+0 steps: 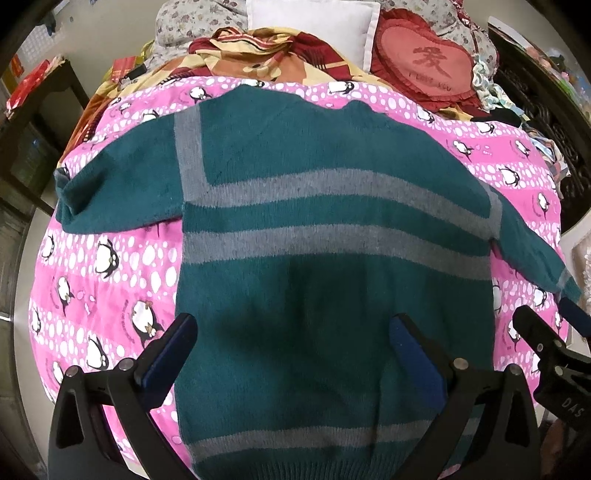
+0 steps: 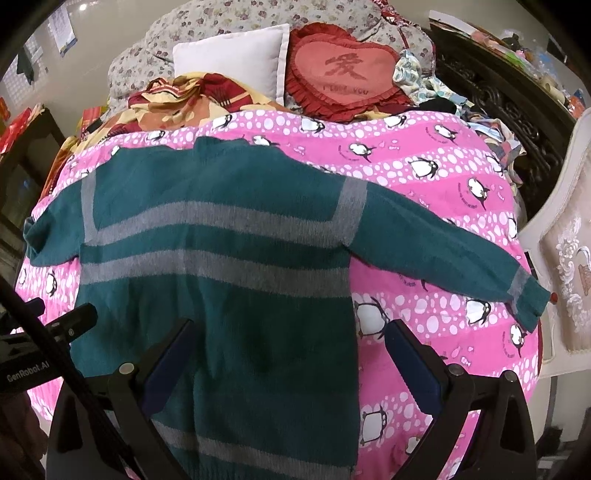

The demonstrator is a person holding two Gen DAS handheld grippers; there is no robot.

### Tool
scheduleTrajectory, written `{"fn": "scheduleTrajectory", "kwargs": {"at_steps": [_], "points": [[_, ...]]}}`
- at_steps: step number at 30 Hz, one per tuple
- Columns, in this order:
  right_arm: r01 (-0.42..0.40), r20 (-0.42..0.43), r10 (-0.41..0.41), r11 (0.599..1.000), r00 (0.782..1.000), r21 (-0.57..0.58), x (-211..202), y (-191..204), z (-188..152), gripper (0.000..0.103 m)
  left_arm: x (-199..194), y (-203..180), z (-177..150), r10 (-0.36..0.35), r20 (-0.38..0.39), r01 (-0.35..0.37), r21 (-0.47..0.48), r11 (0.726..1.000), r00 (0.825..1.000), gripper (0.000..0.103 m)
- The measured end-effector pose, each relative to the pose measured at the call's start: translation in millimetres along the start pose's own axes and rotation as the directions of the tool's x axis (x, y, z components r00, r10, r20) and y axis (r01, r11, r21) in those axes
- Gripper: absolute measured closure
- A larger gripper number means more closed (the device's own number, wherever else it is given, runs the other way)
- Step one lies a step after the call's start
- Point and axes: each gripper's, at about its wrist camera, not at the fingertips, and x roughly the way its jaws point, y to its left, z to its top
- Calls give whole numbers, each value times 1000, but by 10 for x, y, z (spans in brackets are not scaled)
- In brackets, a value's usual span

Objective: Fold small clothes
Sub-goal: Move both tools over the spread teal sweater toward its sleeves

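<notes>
I see a bed under a pink penguin blanket [image 1: 122,273] | green sweater [image 1: 332,229] with grey stripes lies flat on it, sleeves spread | at the far end: white pillow [image 2: 236,62], red heart cushion [image 2: 343,74], crumpled red-yellow quilt [image 1: 258,59], floral bedding [image 2: 207,26]

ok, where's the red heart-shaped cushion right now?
The red heart-shaped cushion lies at the far end of the bed, right of the white square pillow.

The sweater [image 1: 332,229] is lying flat on the blanket [image 1: 110,266], sleeves spreading left and right; the cushions [image 2: 340,70] are sitting behind it.
</notes>
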Motion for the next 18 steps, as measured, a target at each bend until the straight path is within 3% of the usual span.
{"fn": "scheduleTrajectory", "kwargs": {"at_steps": [18], "points": [[43, -62, -42, 999, 997, 1, 112, -68, -174, 0, 115, -94, -103, -7, -44, 8, 19, 1000, 999, 0]]}}
